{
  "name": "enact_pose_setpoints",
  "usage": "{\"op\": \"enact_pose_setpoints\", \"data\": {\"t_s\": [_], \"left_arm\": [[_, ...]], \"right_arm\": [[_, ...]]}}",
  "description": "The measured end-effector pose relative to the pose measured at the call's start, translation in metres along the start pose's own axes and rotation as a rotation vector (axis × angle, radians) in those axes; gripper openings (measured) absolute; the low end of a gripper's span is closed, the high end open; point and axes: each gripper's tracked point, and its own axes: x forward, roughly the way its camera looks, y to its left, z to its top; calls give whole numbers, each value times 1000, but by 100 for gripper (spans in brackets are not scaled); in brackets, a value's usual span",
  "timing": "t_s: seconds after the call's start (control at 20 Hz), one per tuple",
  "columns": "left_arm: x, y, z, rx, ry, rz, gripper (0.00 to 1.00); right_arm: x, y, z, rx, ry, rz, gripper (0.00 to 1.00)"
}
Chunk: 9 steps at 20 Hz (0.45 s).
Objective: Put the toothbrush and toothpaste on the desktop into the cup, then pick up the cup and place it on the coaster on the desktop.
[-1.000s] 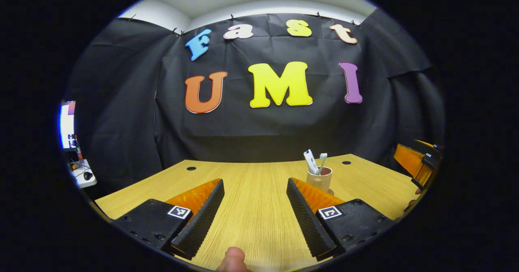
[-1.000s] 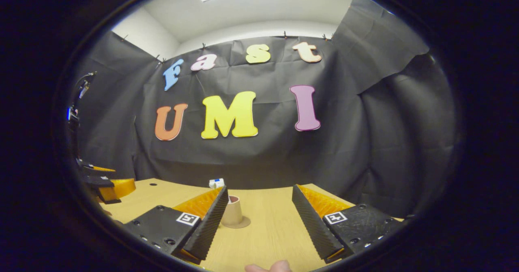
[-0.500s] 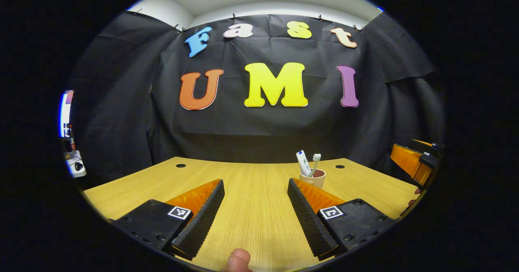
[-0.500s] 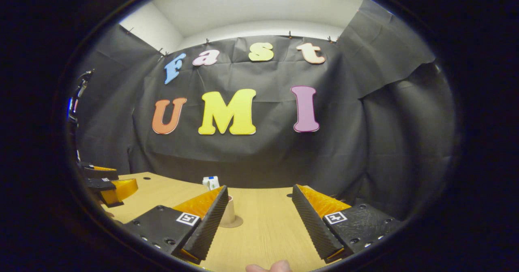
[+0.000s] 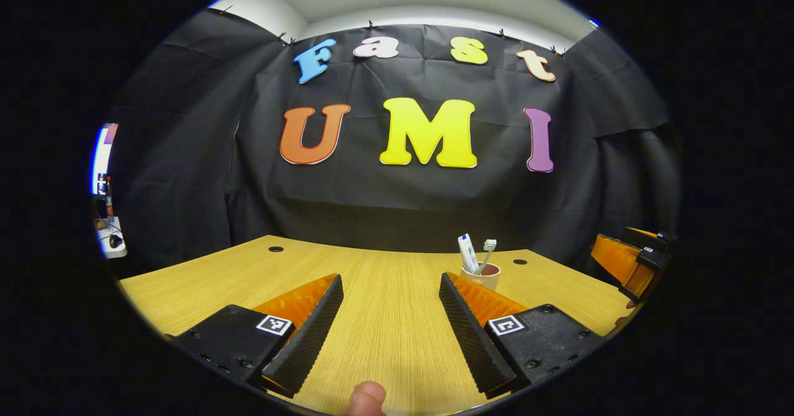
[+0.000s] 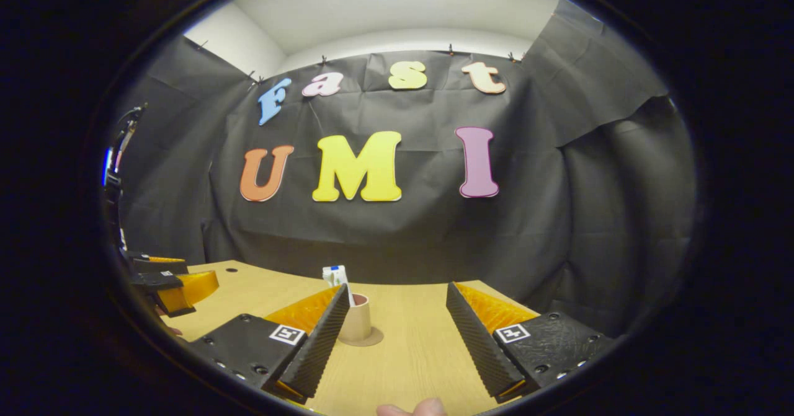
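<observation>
A tan cup [image 5: 484, 274] stands upright on the wooden desk [image 5: 384, 304], holding a white toothpaste tube [image 5: 467, 253] and a toothbrush [image 5: 487, 252]. In the right gripper view the same cup [image 6: 358, 318] rests on a round brown coaster [image 6: 367, 340], with the toothpaste tube [image 6: 335, 275] sticking out above it. My left gripper [image 5: 391, 323] is open over bare desk, the cup beyond its right finger. My right gripper [image 6: 394, 335] is open too, the cup just past its left finger. Each gripper is apart from the cup.
The right gripper [image 5: 629, 261] shows at the far right edge of the left gripper view; the left gripper [image 6: 167, 279] shows at the left of the right gripper view. Cable holes [image 5: 275, 249] dot the desk's back. A fingertip [image 5: 366, 398] sits at the bottom.
Both grippers have drawn back a little from the cup and stay open. The cup sits unmoved on the coaster.
</observation>
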Motion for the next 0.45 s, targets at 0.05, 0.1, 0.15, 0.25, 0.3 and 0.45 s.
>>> {"op": "enact_pose_setpoints", "data": {"t_s": [0.05, 0.1, 0.15, 0.25, 0.3, 0.45], "left_arm": [[-1, 0, 3, 3, -10, 4, 99], [-2, -2, 5, 5, -13, 0, 99], [-1, -4, 5, 6, -18, -2, 99], [-2, -6, 6, 20, -19, -2, 99], [-4, -6, 6, 25, -21, 0, 99], [-4, -8, 13, 37, -43, 3, 99]], "right_arm": [[-1, -1, 0, 8, -2, 1, 95], [-1, 0, -2, 11, 3, 1, 95], [0, -2, -4, 7, 4, -1, 95], [-1, -5, -4, -1, 2, -10, 95], [-2, -6, -5, 1, 5, -9, 95], [0, -7, -6, -13, 5, -14, 95]]}}
